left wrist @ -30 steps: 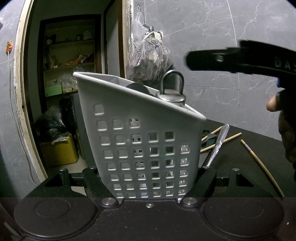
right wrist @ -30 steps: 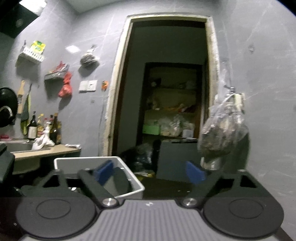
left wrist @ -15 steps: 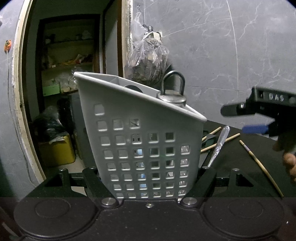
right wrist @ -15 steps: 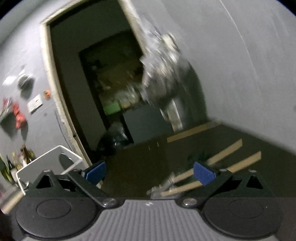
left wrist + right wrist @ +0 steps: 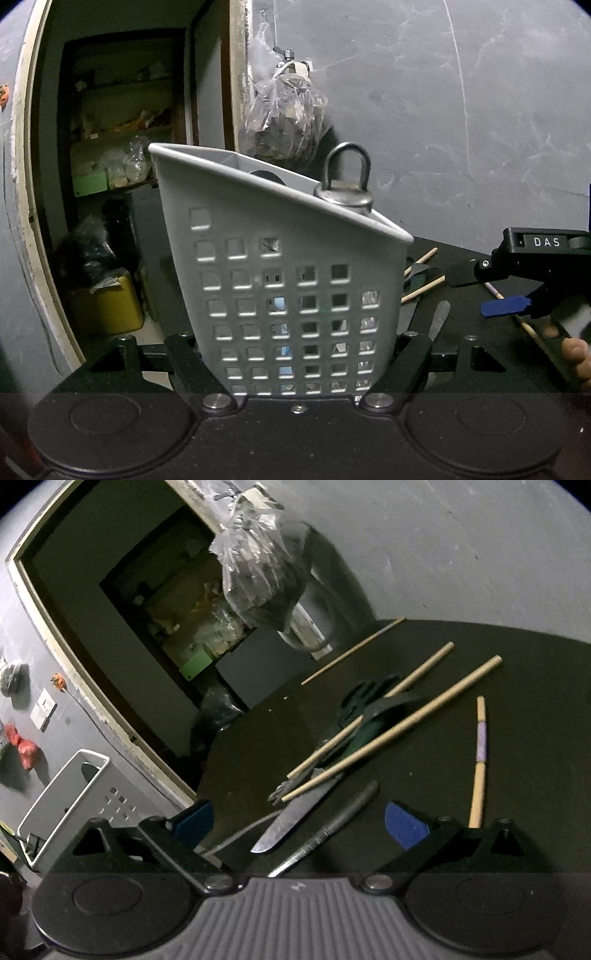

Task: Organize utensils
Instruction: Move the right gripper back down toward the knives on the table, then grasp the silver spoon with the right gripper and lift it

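Note:
My left gripper (image 5: pixel 299 354) is shut on a grey perforated utensil basket (image 5: pixel 280 280), held tilted; a metal utensil with a loop handle (image 5: pixel 345 184) stands in it. The basket also shows in the right wrist view (image 5: pixel 70 797) at far left. My right gripper (image 5: pixel 299 823) is open and empty, low over the dark table (image 5: pixel 517 686), above a knife (image 5: pixel 295 819) and a metal utensil handle (image 5: pixel 332 823). Wooden chopsticks (image 5: pixel 399 723) lie across a dark green utensil (image 5: pixel 362 716). The right gripper also shows in the left wrist view (image 5: pixel 509 291).
A plastic bag (image 5: pixel 266 579) hangs on the grey wall behind the table. An open doorway (image 5: pixel 110 147) with shelves lies to the left. A chopstick with a purple band (image 5: pixel 480 760) lies at the right, another thin stick (image 5: pixel 354 650) at the back.
My right gripper has swung down from facing the doorway to facing the utensils on the table, and has dropped lower in the left wrist view. The left gripper and basket have stayed put.

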The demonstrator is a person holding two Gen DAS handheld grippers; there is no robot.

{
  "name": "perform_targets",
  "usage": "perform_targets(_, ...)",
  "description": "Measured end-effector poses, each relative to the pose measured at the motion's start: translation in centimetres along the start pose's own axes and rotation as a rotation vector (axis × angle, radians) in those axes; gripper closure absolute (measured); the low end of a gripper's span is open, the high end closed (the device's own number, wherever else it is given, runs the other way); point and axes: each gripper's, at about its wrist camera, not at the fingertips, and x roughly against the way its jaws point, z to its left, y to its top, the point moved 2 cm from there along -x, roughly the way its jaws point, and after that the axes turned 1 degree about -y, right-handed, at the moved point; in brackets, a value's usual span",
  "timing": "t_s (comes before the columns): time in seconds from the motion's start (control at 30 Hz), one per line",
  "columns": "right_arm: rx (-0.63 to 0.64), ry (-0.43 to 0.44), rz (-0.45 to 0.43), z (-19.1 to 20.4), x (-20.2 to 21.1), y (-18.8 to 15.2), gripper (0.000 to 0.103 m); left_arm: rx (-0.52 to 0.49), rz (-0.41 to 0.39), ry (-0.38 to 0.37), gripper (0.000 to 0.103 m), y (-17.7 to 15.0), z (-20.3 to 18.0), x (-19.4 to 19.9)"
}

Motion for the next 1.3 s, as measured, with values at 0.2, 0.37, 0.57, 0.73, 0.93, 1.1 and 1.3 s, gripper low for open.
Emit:
perform_targets(0.2,0.043,-0.040,0.012,0.1,-0.5,-0.3,0.006,-0.006,0.001,0.002,0.026,0.1,-0.1,-0.1)
perform_targets(0.37,0.134,-0.091,0.026,1.4,-1.1,-0.5,0.010,-0.006,0.002,0.003,0.026,0.0,-0.1,-0.1)
perform_targets(0.57,0.201,-0.114,0.056,2.3,-1.9,-0.1,0.015,-0.004,0.001,0.002,0.026,0.1,-0.1,-0.1)
perform_targets(0.73,0.314,-0.098,0.086,3.7,-2.9,1.1,0.021,-0.004,0.001,0.002,0.026,0.0,-0.1,-0.1)
perform_targets(0.93,0.344,-0.040,0.205,4.4,-5.3,1.9,0.024,-0.002,0.002,0.004,0.026,0.0,-0.1,-0.1)
perform_targets(1.1,0.345,-0.061,0.223,3.6,-4.3,1.6,0.025,0.000,0.000,0.003,0.026,-0.1,-0.2,0.0)
perform_targets(1.3,0.370,-0.089,0.246,3.1,-0.6,0.1,0.025,0.006,-0.001,0.002,0.026,-0.1,-0.1,0.1)
